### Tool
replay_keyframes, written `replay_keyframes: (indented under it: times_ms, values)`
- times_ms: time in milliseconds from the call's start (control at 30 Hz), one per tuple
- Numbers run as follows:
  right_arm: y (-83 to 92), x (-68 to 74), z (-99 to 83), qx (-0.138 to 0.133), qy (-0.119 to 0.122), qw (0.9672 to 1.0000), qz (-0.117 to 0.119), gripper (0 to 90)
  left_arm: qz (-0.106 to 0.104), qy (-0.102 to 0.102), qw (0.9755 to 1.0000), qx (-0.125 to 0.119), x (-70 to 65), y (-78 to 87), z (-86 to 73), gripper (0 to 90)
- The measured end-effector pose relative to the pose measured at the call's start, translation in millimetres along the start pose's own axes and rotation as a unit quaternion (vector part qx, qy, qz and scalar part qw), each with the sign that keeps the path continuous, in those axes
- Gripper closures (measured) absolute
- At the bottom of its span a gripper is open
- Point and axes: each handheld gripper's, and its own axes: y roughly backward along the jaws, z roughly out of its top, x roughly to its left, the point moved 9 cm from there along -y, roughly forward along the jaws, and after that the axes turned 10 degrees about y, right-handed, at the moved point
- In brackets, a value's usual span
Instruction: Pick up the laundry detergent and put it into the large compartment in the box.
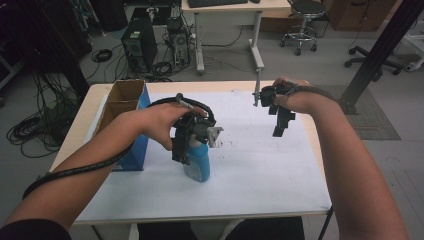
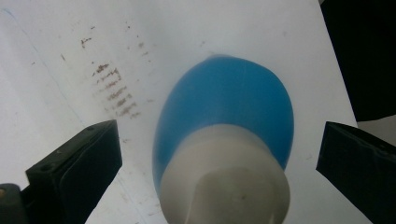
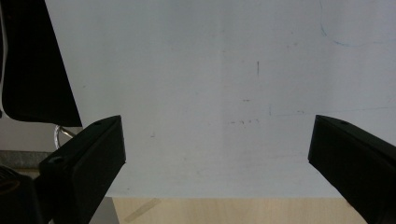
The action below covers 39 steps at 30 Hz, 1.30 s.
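A blue bottle point(image 1: 200, 165) with a pale cap point(image 2: 224, 182) stands upright on the white sheet point(image 1: 260, 170), left of the table's middle. My left gripper point(image 1: 188, 154) comes down over it from above. In the left gripper view the bottle point(image 2: 224, 107) sits between the two jaws, with a gap on each side, so my left gripper point(image 2: 219, 168) is open around it. My right gripper point(image 1: 280, 127) hangs above the sheet's far right part, open, with nothing between the jaws point(image 3: 217, 163).
An open cardboard box point(image 1: 122, 97) with a blue side stands at the table's left, close to my left forearm. The wooden table edge point(image 3: 224, 210) shows beyond the sheet. Computer towers, cables, a desk and a stool are on the floor behind.
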Motion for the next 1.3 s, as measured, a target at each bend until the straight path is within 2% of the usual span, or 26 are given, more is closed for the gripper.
replay_keyframes:
  times_ms: [167,300,400,433,567,700,733,867,1300]
  values:
    - [0.4,-0.1,0.9,-0.002,0.0,1.0,0.0,3.8,0.0,-0.005,1.0,-0.002,-0.7,-1.8,1.3,0.2]
    - [0.3,-0.3,0.5,-0.001,-0.001,1.0,0.0,3.8,-0.004,0.001,1.0,-0.003,-3.0,-3.5,0.4,0.2]
    - [0.2,-0.7,0.4,-0.002,-0.002,1.0,0.001,3.8,0.002,-0.006,1.0,-0.005,-1.3,-3.8,0.4,0.2]
    - [0.1,-0.7,0.5,-0.001,-0.003,1.0,0.001,3.8,-0.003,0.0,1.0,-0.003,-2.9,-4.5,-0.5,0.2]
    - [-0.6,-1.0,1.8,-0.001,-0.003,1.0,0.002,3.8,0.0,-0.005,1.0,-0.004,-1.8,-7.6,-0.4,0.2]
    - [-0.8,-1.1,4.9,0.003,0.0,1.0,0.002,3.9,0.001,-0.003,1.0,-0.002,-1.5,-10.9,-1.6,0.2]
    - [-0.2,-1.3,6.8,0.004,0.003,1.0,0.002,3.8,-0.003,0.003,1.0,-0.001,-2.8,-11.8,-2.3,0.2]
    - [0.0,-1.8,8.5,0.004,0.004,1.0,0.002,3.8,0.001,-0.004,1.0,-0.002,-2.2,-13.3,-0.9,0.2]
    - [-1.9,-1.9,5.7,0.004,0.001,1.0,0.002,3.9,0.002,-0.004,1.0,0.001,-0.5,-17.5,-0.7,0.3]
